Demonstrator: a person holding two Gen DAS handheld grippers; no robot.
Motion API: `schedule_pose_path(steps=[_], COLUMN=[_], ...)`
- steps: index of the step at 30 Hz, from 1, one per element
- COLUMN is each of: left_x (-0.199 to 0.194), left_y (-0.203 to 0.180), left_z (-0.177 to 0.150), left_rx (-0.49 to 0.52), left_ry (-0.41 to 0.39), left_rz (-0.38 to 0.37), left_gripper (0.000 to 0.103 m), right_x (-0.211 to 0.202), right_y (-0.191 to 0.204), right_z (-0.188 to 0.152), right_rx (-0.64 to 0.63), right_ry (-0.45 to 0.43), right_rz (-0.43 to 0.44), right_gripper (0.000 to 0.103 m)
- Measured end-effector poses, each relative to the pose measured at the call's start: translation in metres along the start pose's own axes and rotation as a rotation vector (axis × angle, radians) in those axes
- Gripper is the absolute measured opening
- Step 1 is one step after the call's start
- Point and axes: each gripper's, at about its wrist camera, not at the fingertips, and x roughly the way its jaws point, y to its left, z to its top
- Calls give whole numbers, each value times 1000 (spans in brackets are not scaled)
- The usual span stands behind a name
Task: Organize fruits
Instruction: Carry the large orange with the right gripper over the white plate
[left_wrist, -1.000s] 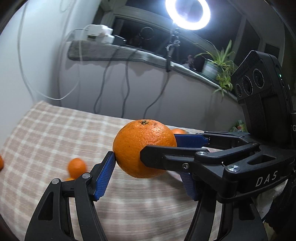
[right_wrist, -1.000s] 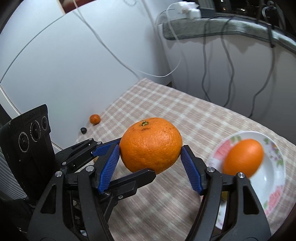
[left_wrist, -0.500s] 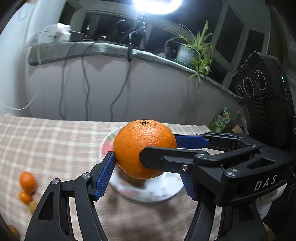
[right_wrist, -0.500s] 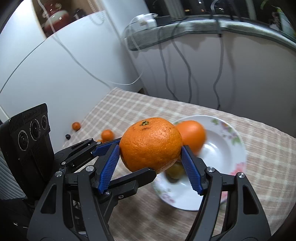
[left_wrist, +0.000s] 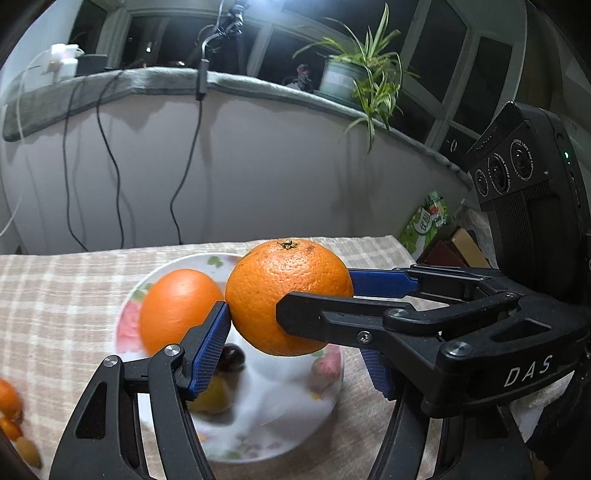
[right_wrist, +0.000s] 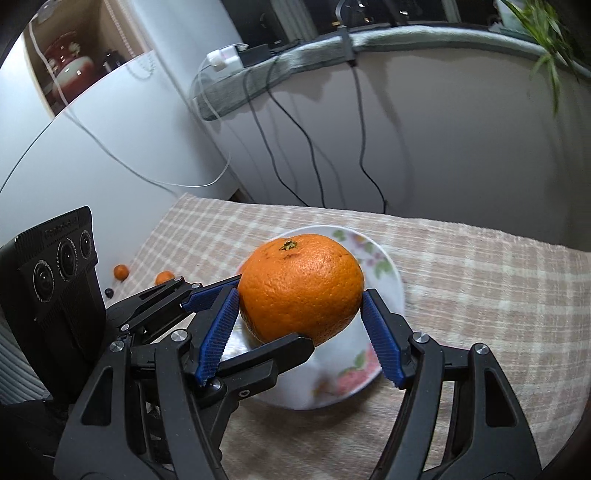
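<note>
A large orange (left_wrist: 286, 295) hangs above a white flowered plate (left_wrist: 280, 410), pinched crosswise by both grippers. In the left wrist view, my left gripper (left_wrist: 291, 336) is shut on it from below, with one blue pad against its left side. My right gripper (left_wrist: 325, 295) comes in from the right, one finger in front of the orange and one behind. The right wrist view shows that orange (right_wrist: 301, 288) between my right gripper's (right_wrist: 299, 326) blue pads, and the left gripper (right_wrist: 247, 321) reaching in from the left. On the plate lie a smooth orange (left_wrist: 177, 306), a dark fruit (left_wrist: 232, 356) and a yellow fruit (left_wrist: 214, 398).
The plate (right_wrist: 388, 266) rests on a beige checked cloth (right_wrist: 480, 295). Small oranges (right_wrist: 120, 272) and a dark berry (right_wrist: 109, 292) lie near the cloth's left edge. Cables hang down the curved wall behind. A potted plant (left_wrist: 354, 77) stands on the ledge, with boxes (left_wrist: 428, 221) at the right.
Both grippers carried the orange across the cloth together. The plate, off to the side a second ago, now lies right under the orange. The grip is unchanged.
</note>
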Motion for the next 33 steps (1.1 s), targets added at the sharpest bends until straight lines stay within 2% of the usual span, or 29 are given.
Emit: schedule_pose_path(steps=[15,29,33], left_x=[25,29,24], left_y=[-3,-8,-9], left_z=[-5,-7,-6], left_rx=[37,103,105], left_ry=[53,69,61], left_rz=[32,70,65], left_gripper=[67,67,65], right_x=[13,18,13], right_y=[-26,-27,-20], right_z=[-6,-9,-7], right_rx=[56,67,41], right_ry=[22,43,24], right_rz=[11,-7,-5], right_gripper=[71,71,71])
